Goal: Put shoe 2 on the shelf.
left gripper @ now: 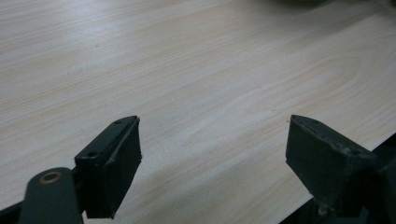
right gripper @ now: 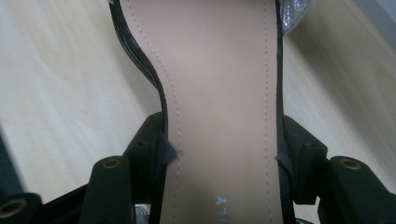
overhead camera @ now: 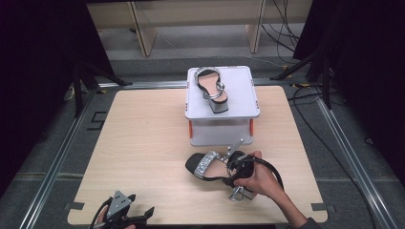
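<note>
A black heeled sandal (overhead camera: 206,166) with a glittery silver toe strap lies on the wooden table (overhead camera: 143,143) at front right. My right gripper (overhead camera: 233,168) is shut on its middle; in the right gripper view both pads press the edges of the tan insole (right gripper: 219,93). A matching sandal (overhead camera: 212,88) stands on the white stand (overhead camera: 239,102) behind. My left gripper (overhead camera: 143,213) rests at the table's front left edge, open, with only bare wood between its fingers (left gripper: 116,163).
The white two-tier stand has orange posts and sits at the table's back centre. Tripod legs (overhead camera: 90,76) and cables (overhead camera: 305,95) lie on the floor around the table. A wooden bench (overhead camera: 200,19) stands behind.
</note>
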Motion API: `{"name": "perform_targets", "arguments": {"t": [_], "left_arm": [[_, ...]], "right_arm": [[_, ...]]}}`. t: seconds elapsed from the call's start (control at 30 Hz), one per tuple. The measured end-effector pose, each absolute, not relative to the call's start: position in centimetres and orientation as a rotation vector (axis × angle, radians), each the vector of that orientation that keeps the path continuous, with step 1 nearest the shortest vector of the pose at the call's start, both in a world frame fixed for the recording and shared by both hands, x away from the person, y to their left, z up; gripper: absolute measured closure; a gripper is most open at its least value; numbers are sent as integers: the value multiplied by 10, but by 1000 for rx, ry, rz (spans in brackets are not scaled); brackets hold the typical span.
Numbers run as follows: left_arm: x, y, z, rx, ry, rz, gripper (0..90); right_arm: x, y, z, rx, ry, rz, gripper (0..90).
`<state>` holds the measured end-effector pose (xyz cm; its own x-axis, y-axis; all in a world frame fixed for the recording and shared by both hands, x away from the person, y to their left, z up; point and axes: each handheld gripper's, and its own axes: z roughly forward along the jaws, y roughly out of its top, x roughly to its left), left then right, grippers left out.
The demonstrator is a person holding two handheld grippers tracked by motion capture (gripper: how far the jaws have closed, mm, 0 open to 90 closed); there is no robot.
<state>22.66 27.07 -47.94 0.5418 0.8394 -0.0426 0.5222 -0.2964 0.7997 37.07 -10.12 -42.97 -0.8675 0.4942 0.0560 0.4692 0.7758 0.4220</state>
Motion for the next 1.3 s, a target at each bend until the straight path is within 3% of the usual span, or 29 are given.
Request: {"name": "perform_targets", "arguments": {"t": [0.17,0.27,0.53,0.57,0.63,1.3], "left_arm": [[229,273,-479,2012,1058,520,178],[225,270,-480,1974,1140,483,178],[226,269,-480,1964,1129,478,178],[230,273,-480,2019,1054,510,178],[226,269,-480,1955,1135,478,178],[226,270,-480,1967,1124,487,178]], "right_arm": [[370,-101,-412,777,2902,689,427],[371,-100,-399,783,2892,692,427],[379,-102,-355,782,2840,722,427],[380,-103,-349,777,2836,729,428],[384,-104,-339,754,2829,749,427],[421,-119,-229,891,2643,817,429]]}}
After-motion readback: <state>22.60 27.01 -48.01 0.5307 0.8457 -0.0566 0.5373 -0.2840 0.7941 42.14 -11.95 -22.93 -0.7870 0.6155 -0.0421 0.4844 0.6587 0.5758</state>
